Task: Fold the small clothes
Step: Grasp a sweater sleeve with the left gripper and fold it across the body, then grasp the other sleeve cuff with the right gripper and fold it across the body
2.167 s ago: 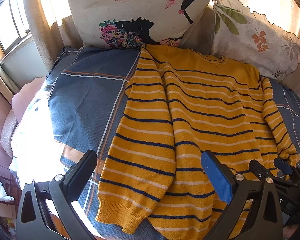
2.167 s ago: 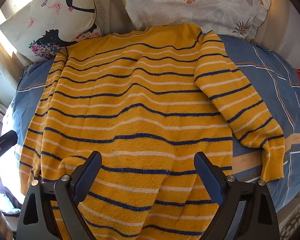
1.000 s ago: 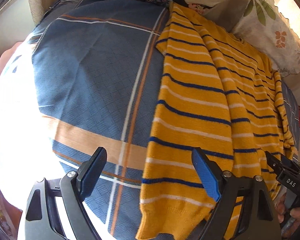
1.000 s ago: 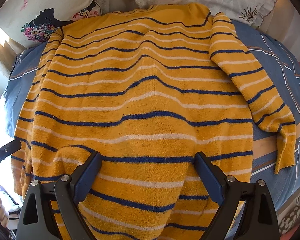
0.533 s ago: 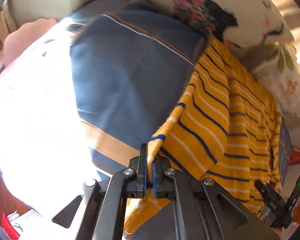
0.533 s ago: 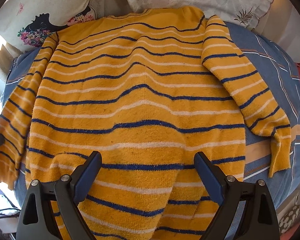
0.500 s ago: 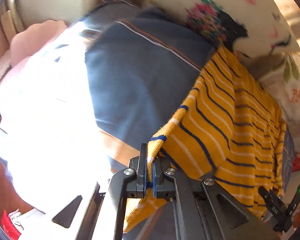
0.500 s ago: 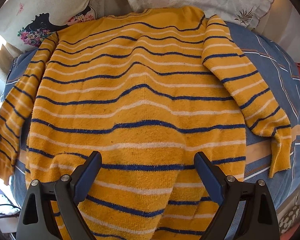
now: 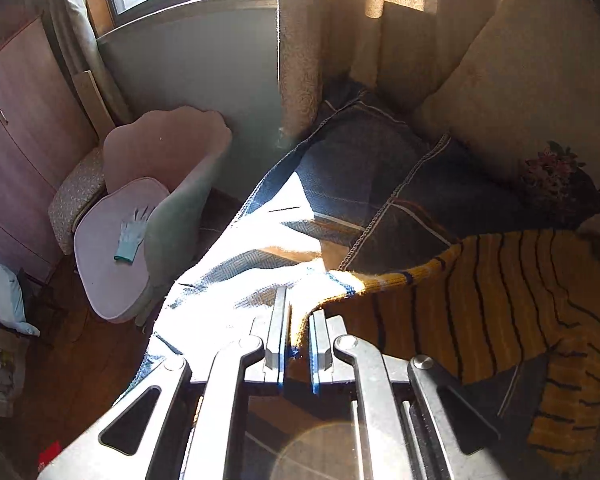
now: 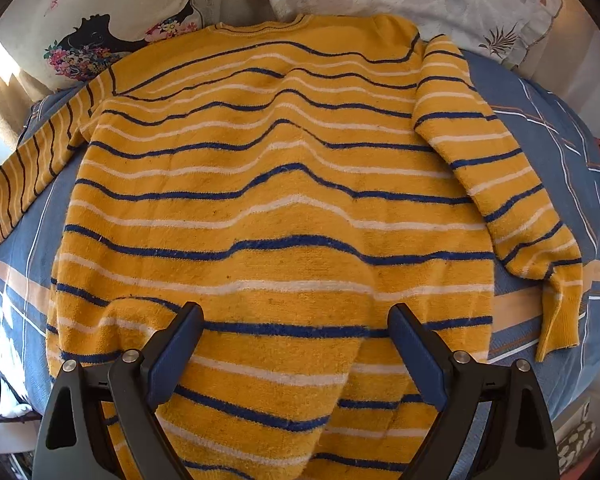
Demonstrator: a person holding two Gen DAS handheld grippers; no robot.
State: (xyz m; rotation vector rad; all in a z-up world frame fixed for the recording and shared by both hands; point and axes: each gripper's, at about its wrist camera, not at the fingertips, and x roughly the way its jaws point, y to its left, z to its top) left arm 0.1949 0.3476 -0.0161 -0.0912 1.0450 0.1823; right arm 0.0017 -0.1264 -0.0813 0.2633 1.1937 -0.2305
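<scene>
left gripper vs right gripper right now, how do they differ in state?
1. The left gripper is shut on the sweater at its left sleeve cuff; the right gripper has its jaws wide apart and holds nothing.
2. The left gripper holds that sleeve stretched out sideways from the body; the right gripper hovers over the sweater's lower middle.
Shared: both are at the same yellow striped sweater on the blue bedspread.

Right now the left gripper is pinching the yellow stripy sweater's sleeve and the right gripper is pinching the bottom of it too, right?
Not quite. The left gripper does pinch the sleeve cuff, but the right gripper is open: in the right wrist view its fingers stand wide apart above the sweater, gripping nothing.
</scene>
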